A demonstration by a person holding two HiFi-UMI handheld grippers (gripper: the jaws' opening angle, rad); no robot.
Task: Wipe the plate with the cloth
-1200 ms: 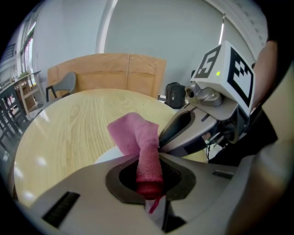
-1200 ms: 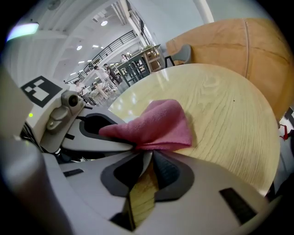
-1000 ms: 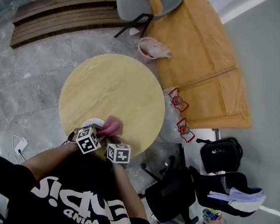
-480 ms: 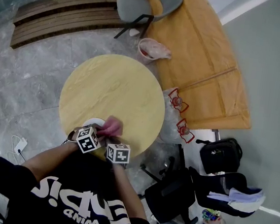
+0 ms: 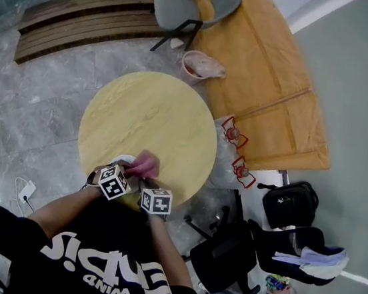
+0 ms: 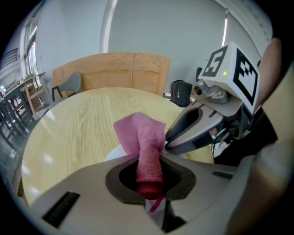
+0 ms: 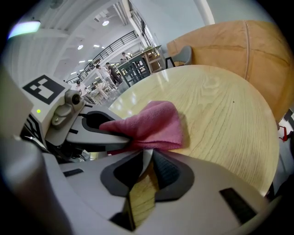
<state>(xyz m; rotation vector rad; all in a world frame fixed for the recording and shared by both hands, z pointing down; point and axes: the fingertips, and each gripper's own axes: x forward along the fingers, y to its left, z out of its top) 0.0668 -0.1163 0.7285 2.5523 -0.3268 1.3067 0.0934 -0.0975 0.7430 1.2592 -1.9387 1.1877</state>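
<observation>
Noted left gripper [image 6: 149, 180] clamped on pink cloth [image 6: 139, 132] lying over plate [image 6: 114, 154], right gripper [image 7: 146, 159] pinched shut on plate rim; judged wiping mid-course, cleanliness undeterminable.

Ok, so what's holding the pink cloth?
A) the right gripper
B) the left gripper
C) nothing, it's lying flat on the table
B: the left gripper view shows the left gripper with its jaws shut on the rolled pink cloth, while the right gripper pinches the rim of the white plate.
</observation>
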